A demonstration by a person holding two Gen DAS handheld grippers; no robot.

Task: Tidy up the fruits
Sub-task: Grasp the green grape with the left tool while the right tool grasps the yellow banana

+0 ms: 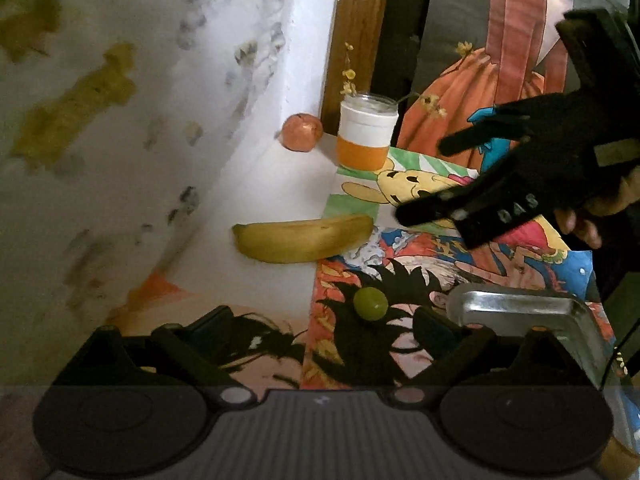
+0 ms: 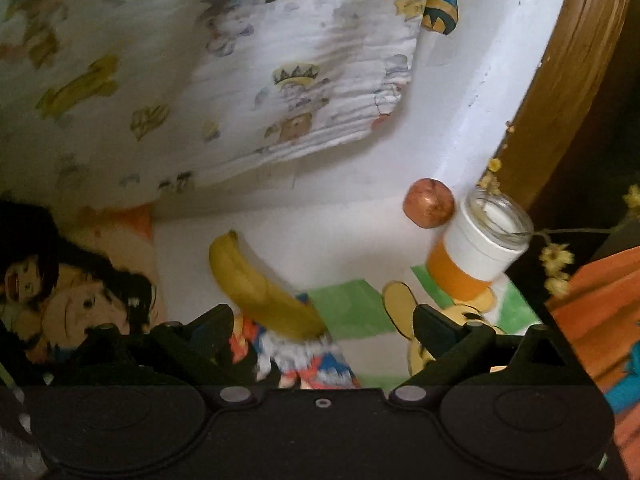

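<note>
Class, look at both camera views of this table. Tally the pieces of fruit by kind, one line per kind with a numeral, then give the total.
Banana: 1
Apple, reddish, beside the jar: 1
Grape, green, on the cartoon cloth: 1
Total: 3 pieces of fruit

Readable text: one marking only

White letters reading "DAS" stand on the black body of the right gripper [image 1: 436, 176], seen from the left wrist view; the cartoon prints and the jar show no legible words.
</note>
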